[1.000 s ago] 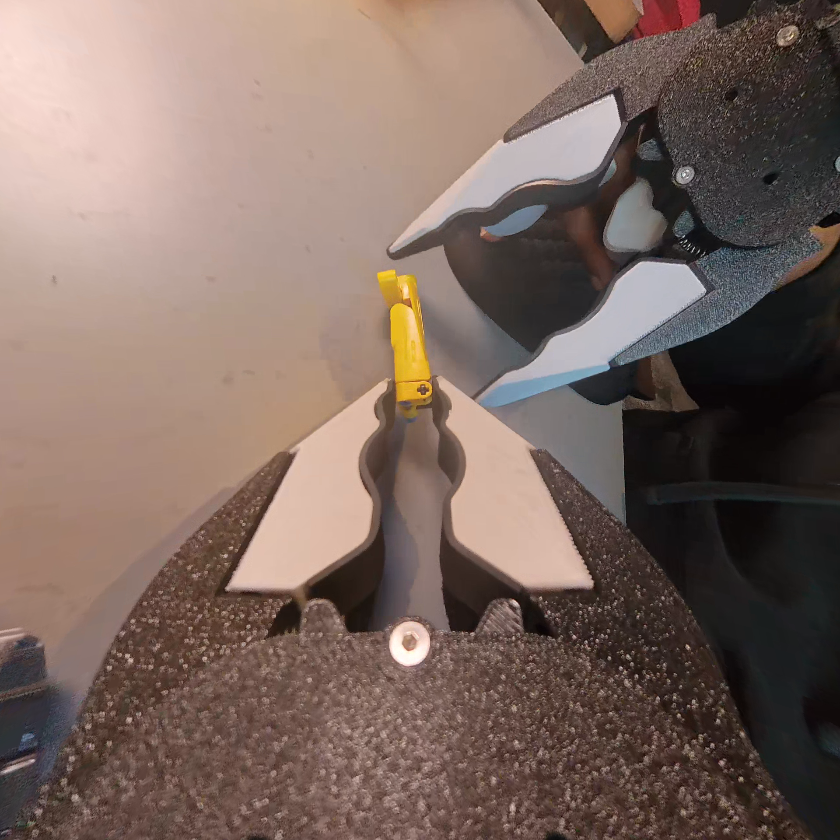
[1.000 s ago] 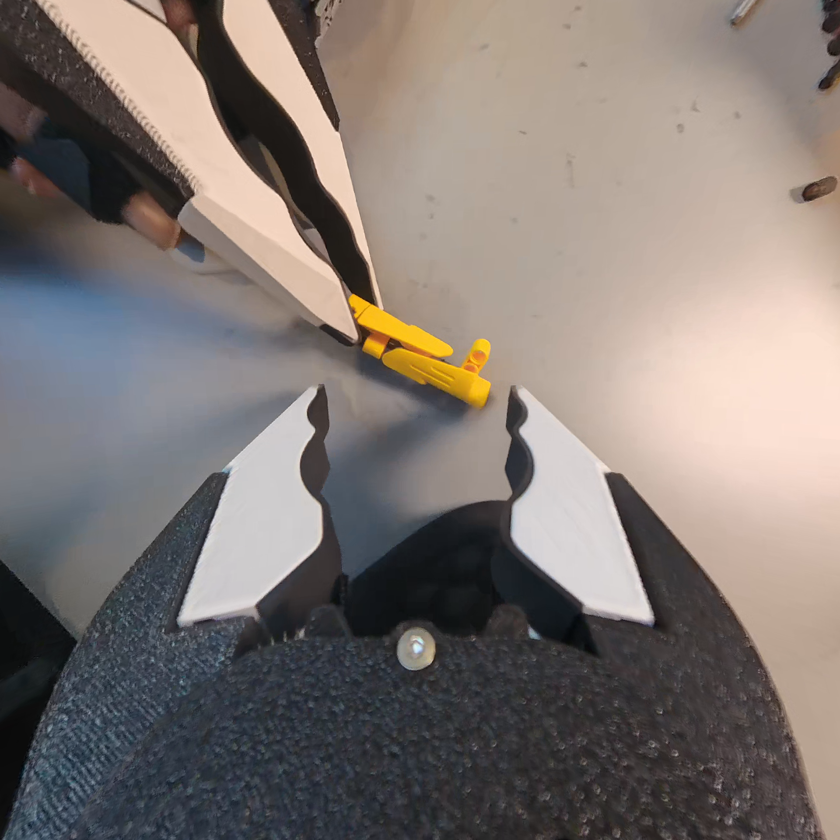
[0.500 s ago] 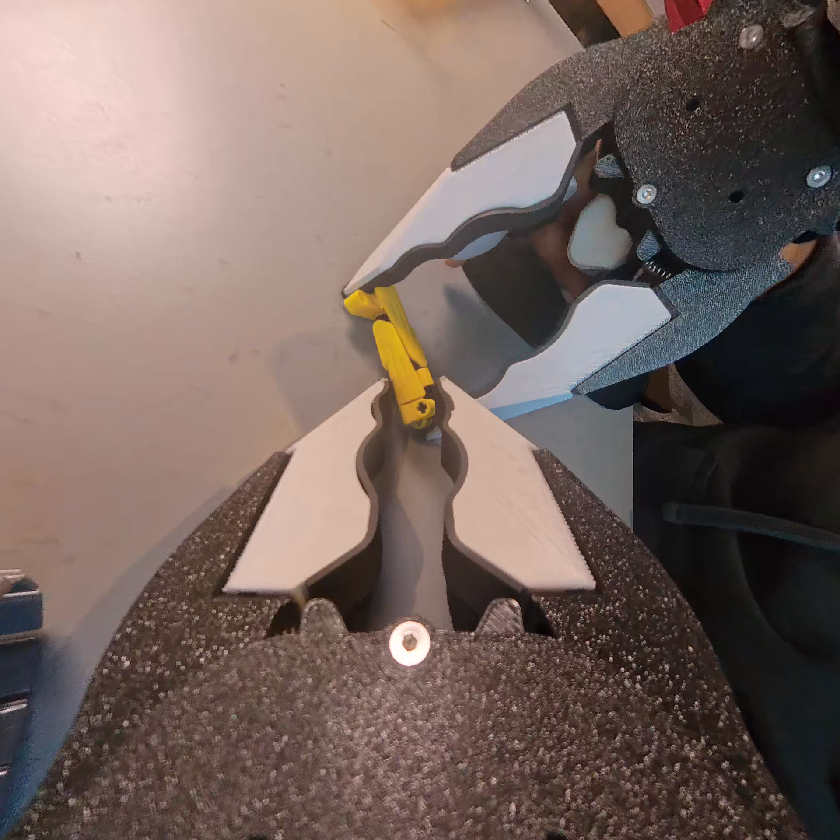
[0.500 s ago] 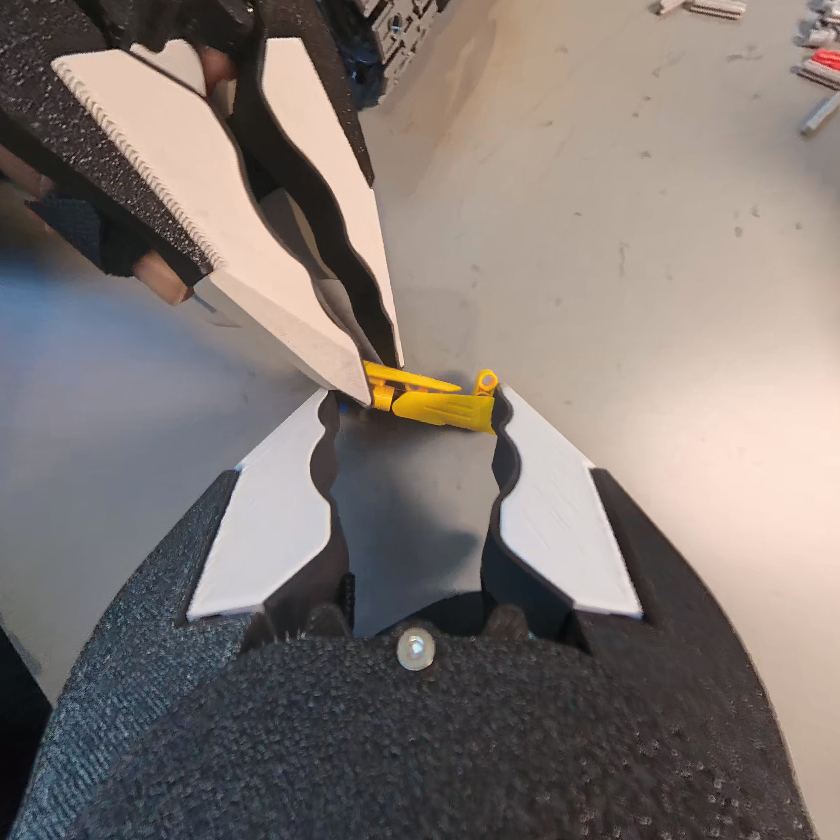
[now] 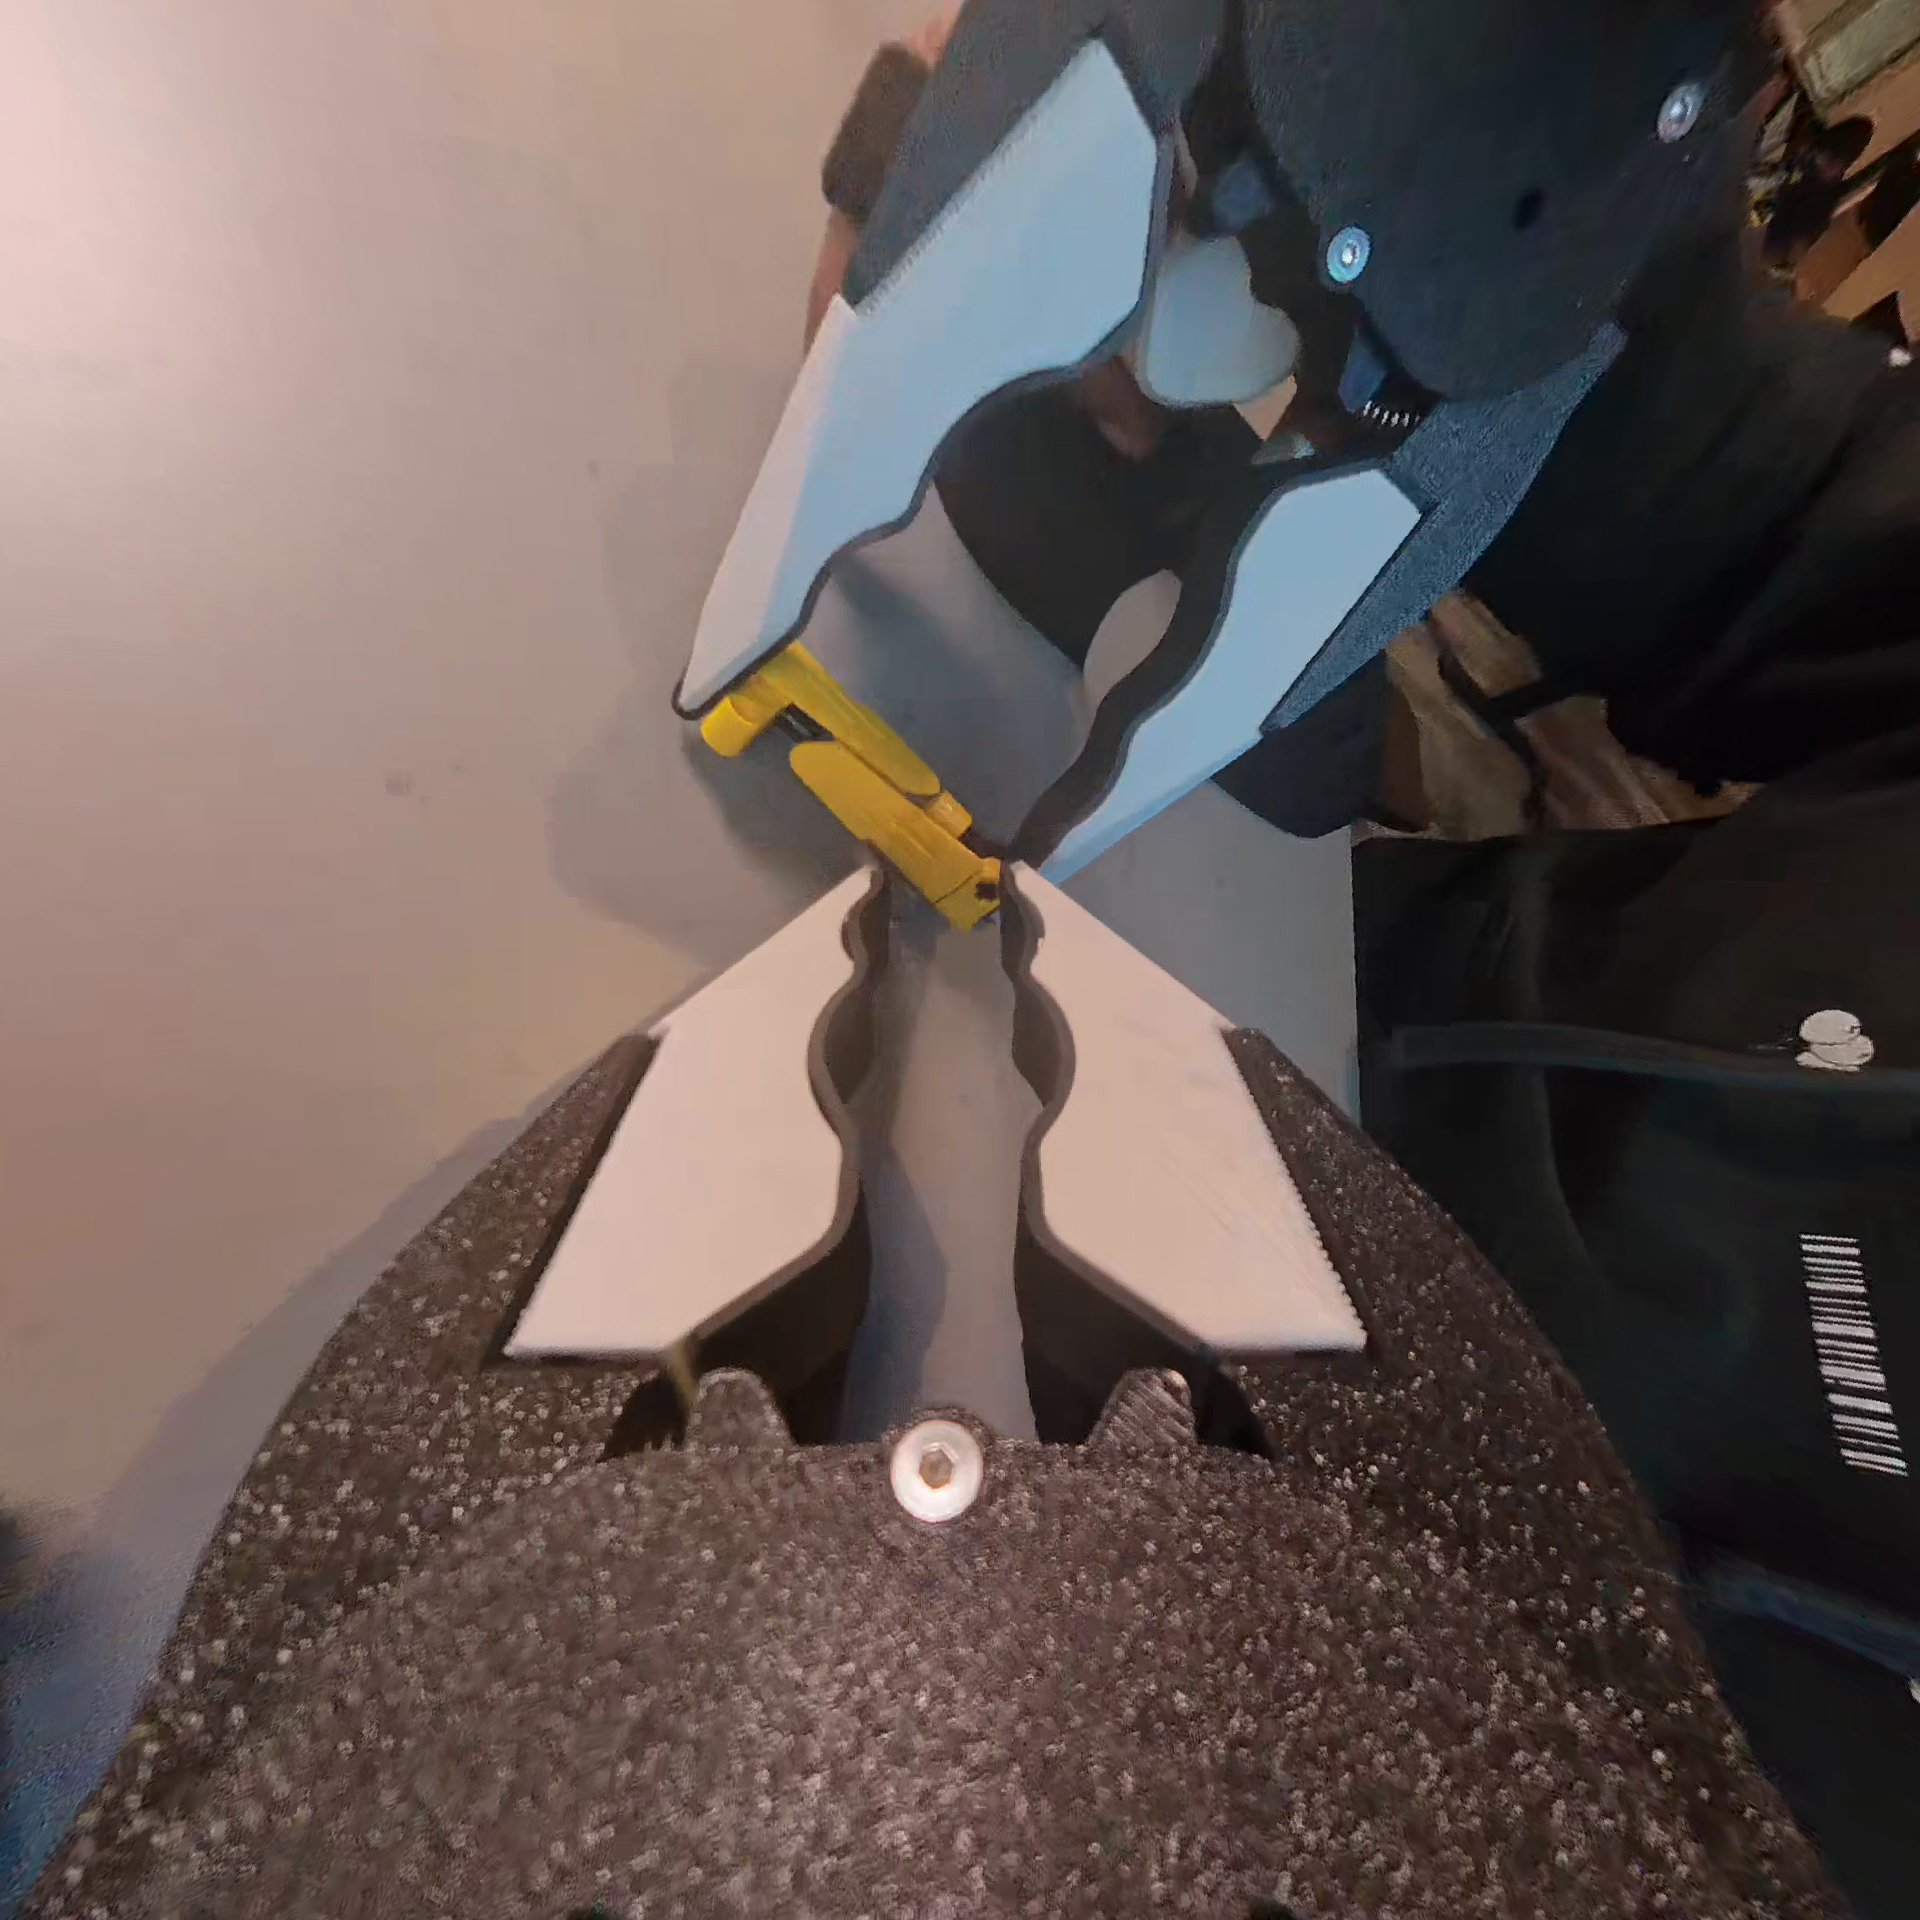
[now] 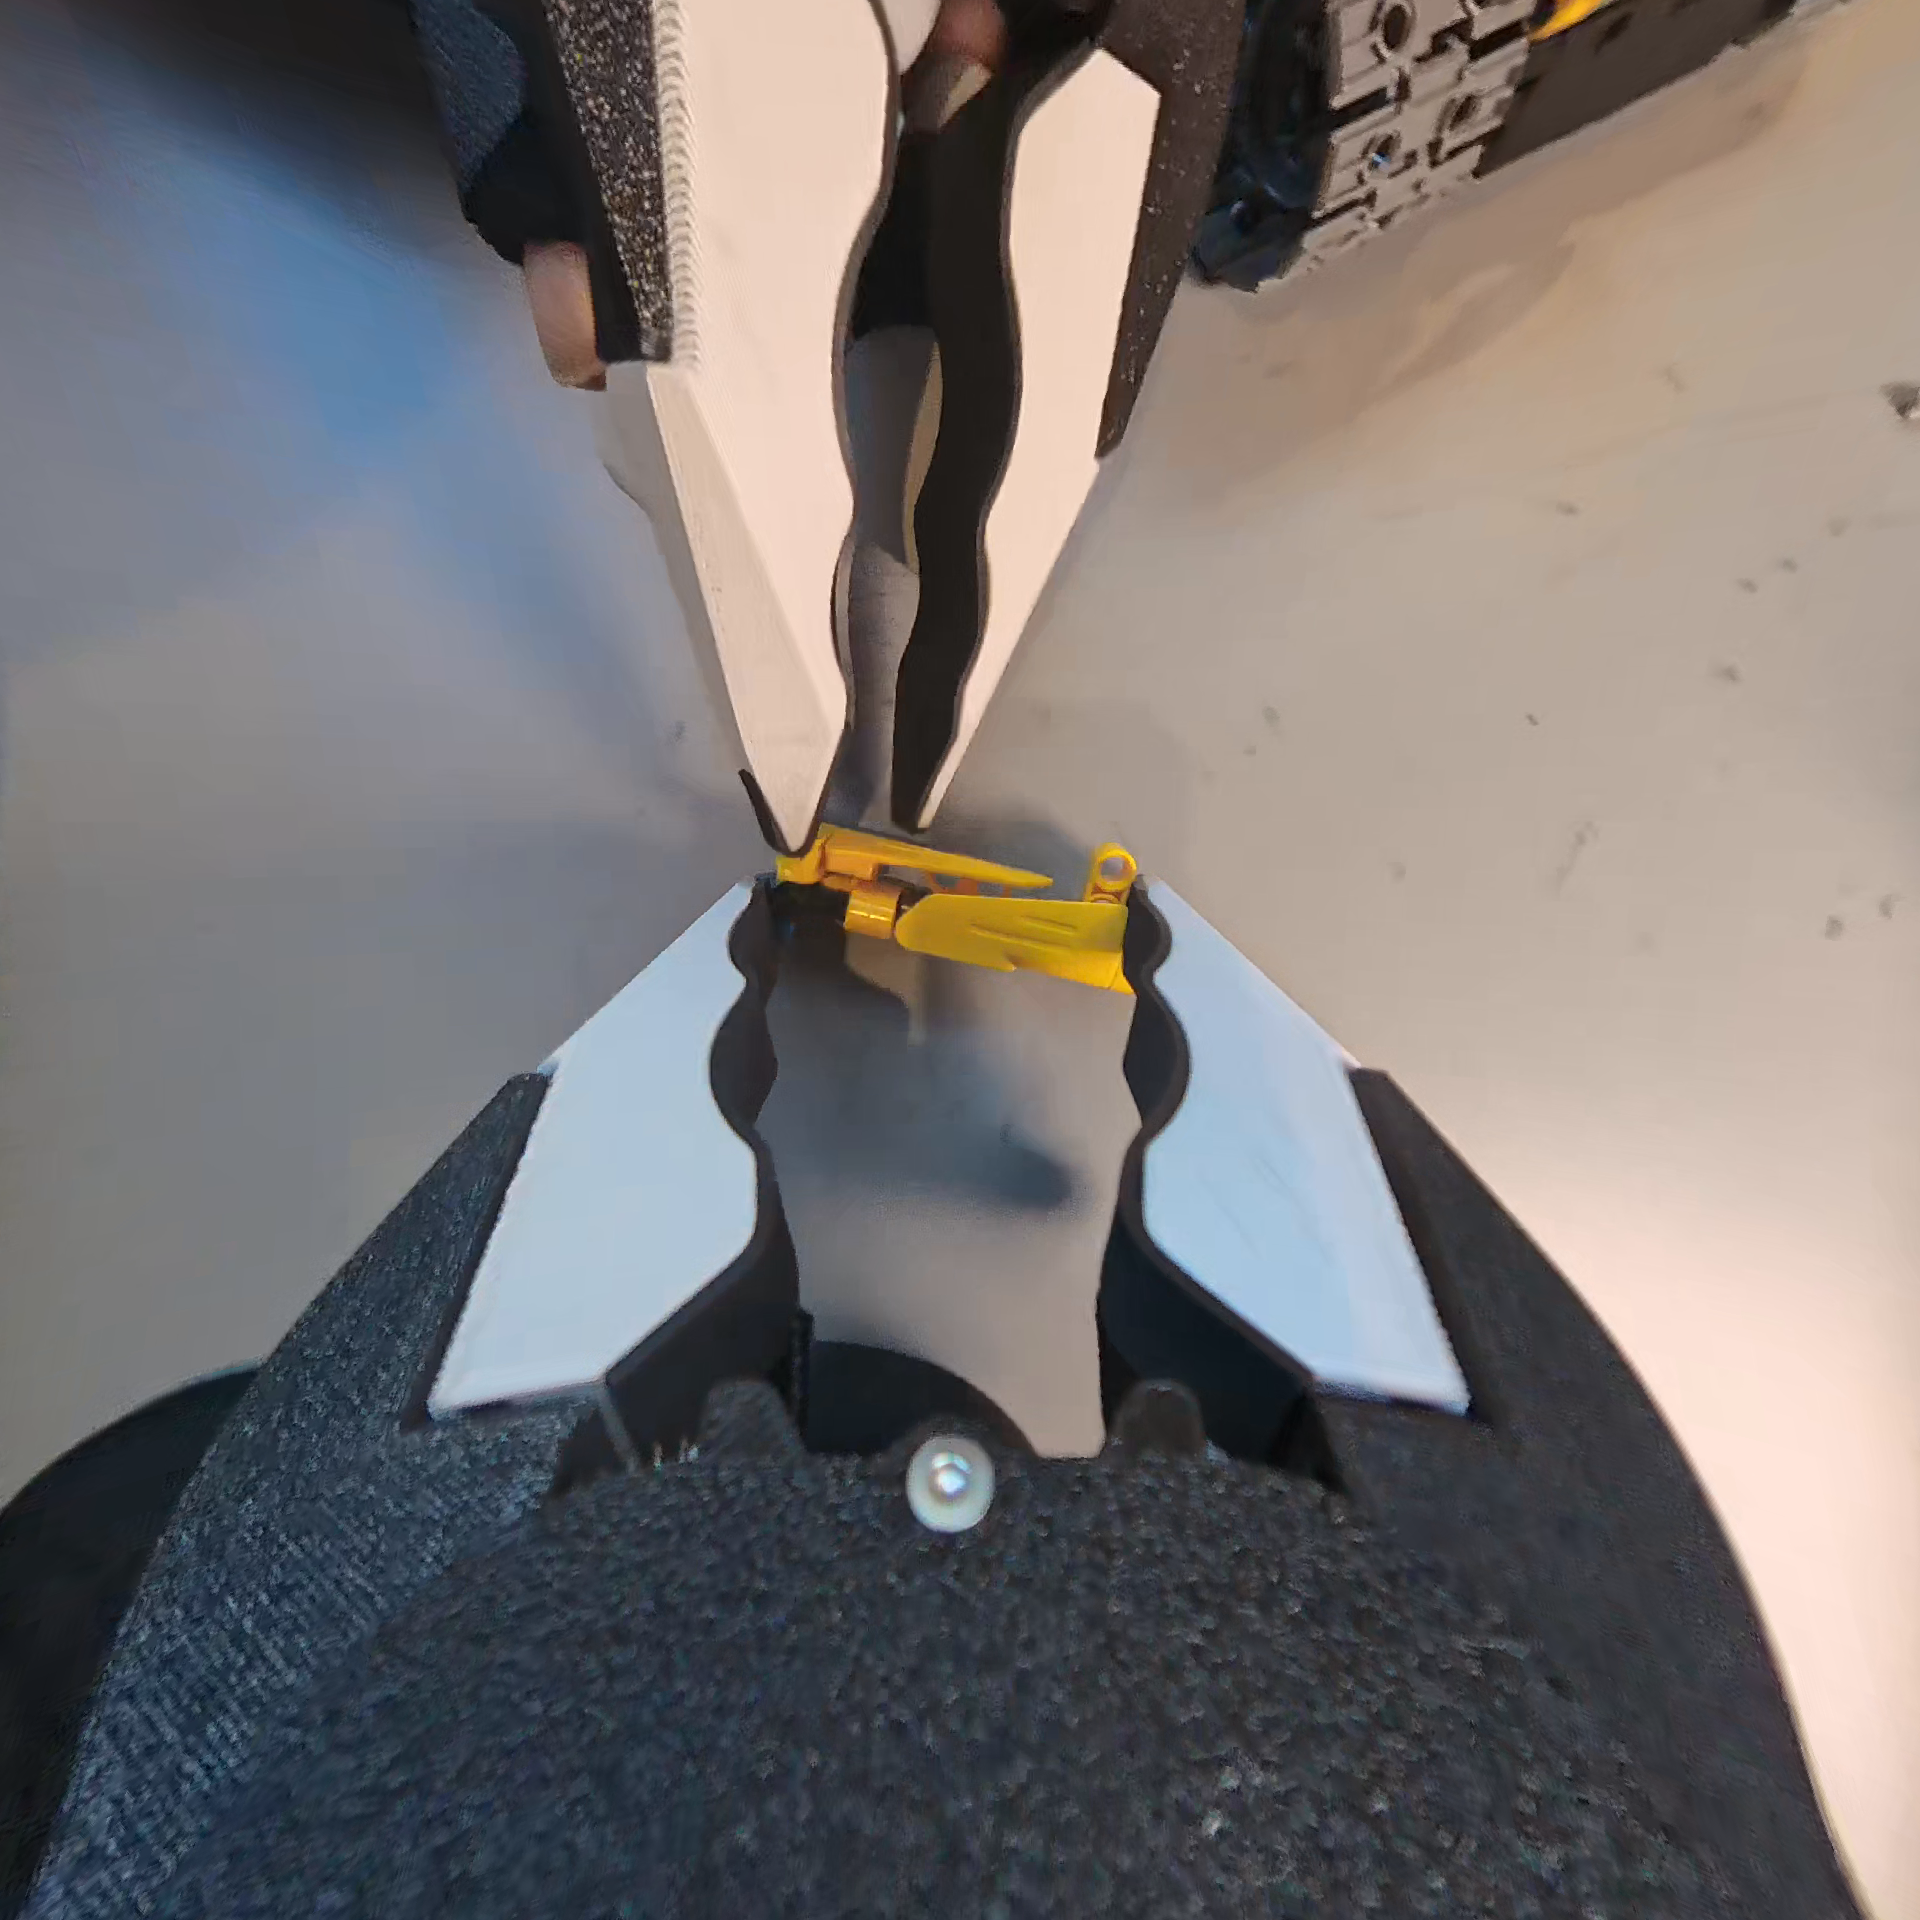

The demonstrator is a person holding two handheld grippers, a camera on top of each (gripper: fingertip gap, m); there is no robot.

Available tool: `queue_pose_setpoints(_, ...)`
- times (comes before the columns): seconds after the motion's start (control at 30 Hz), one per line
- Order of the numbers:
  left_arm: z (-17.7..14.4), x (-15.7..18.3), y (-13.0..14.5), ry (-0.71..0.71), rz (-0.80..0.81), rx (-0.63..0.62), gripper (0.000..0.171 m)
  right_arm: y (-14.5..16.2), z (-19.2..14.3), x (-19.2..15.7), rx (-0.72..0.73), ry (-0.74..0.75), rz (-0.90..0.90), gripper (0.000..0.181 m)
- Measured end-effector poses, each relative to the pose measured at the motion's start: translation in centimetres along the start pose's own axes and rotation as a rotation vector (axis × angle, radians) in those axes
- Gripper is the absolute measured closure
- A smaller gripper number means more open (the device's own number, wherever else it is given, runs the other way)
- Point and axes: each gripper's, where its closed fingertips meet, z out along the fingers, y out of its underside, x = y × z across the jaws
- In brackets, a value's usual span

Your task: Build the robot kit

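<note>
Two claws meet over one small yellow plastic assembly [image 5: 868, 800] just above the pale bench [image 5: 312, 623]: the left claw [image 5: 940, 894] is clamped together on one end of it, while the right claw [image 6: 951, 904] stands apart, straddling the piece lengthwise, its right fingertip touching the far end. Each claw crowds the other's approach, tips nearly touching beside the yellow part. Grey and black block-like pieces [image 6: 1382, 135] lie well apart at the far side of the bench, and dark fabric with a white barcode label [image 5: 1860, 1351] lies past its edge.
</note>
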Motion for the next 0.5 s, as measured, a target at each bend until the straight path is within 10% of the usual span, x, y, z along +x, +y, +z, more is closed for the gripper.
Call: queue_pose_setpoints(0.5, 0.07, 0.11, 0.26, -0.056, 0.085, -0.007, 0.155, -0.15, 0.36, -0.17, -0.036, -0.1, -0.044, 0.116)
